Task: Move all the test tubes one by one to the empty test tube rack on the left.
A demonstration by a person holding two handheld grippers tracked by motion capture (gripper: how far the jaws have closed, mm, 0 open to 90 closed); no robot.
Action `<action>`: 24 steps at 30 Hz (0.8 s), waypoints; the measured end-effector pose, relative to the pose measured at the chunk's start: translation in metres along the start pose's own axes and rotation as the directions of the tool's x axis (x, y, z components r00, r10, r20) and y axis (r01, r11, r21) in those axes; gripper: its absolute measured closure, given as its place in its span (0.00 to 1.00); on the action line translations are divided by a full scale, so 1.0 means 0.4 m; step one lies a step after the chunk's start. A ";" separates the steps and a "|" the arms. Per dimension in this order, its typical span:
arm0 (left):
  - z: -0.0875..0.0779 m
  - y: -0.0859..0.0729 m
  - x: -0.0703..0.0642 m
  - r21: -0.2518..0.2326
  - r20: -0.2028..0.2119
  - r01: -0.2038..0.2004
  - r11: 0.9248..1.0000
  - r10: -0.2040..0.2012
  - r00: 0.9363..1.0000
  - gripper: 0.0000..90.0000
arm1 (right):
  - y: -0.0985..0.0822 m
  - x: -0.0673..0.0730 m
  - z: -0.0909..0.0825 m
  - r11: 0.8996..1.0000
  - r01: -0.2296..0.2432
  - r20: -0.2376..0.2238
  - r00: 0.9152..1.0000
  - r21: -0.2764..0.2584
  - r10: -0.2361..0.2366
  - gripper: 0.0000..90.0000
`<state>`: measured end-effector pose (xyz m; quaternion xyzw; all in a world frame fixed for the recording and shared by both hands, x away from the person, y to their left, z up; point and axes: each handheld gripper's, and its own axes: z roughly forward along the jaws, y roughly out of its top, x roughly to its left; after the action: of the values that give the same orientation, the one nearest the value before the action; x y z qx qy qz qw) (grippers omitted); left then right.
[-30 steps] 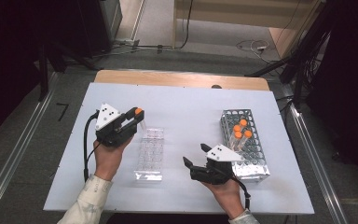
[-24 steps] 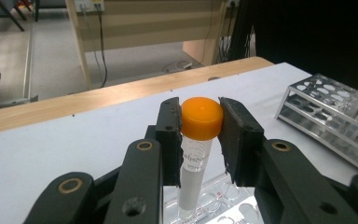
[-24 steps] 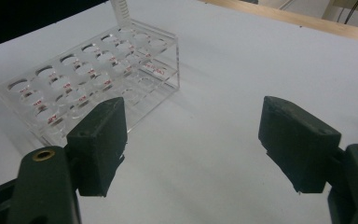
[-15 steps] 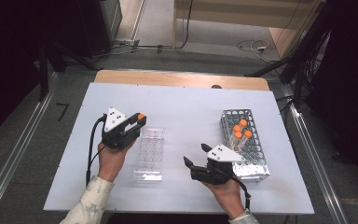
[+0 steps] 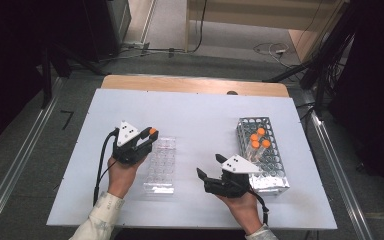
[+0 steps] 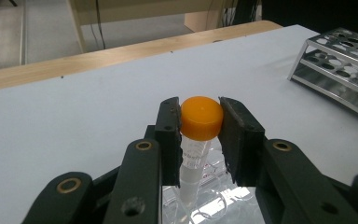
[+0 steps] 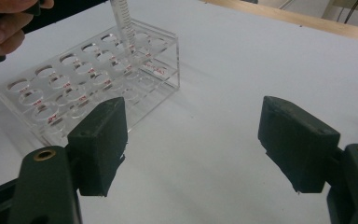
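My left gripper (image 5: 149, 135) is shut on the orange cap of a clear tube (image 6: 201, 118), which hangs upright. In the left gripper view my left gripper (image 6: 200, 125) holds it just above the clear acrylic rack (image 6: 213, 199). The tube's lower end (image 7: 122, 21) stands over a hole in the far row of that rack (image 7: 88, 88). My right gripper (image 5: 211, 169) is open and holds nothing, between the clear rack (image 5: 160, 167) and the metal rack (image 5: 265, 165). In its own view my right gripper (image 7: 191, 140) points at bare table beside the clear rack.
The metal rack holds several orange-capped tubes (image 5: 257, 139) at its far end, and it shows again as the metal rack (image 6: 340, 58) at the right. A wooden strip (image 5: 195, 85) borders the white tabletop's far edge. A hand (image 7: 4, 21) holds the left gripper.
My left gripper has moved a little nearer and lower with the tube, onto the far end of the clear rack. The right gripper has stayed in place.
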<state>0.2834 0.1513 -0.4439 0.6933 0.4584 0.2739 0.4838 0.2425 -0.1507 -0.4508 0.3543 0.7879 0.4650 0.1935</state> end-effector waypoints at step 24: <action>-0.059 -0.002 0.015 -0.026 0.018 0.132 0.991 -0.132 0.991 0.19 | -0.001 -0.012 -0.029 1.000 -0.006 0.016 1.000 -0.026 0.006 0.25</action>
<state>0.2662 0.1666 -0.4361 0.6570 0.4956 0.2417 0.5141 0.2383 -0.1612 -0.4454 0.3578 0.7792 0.4729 0.2028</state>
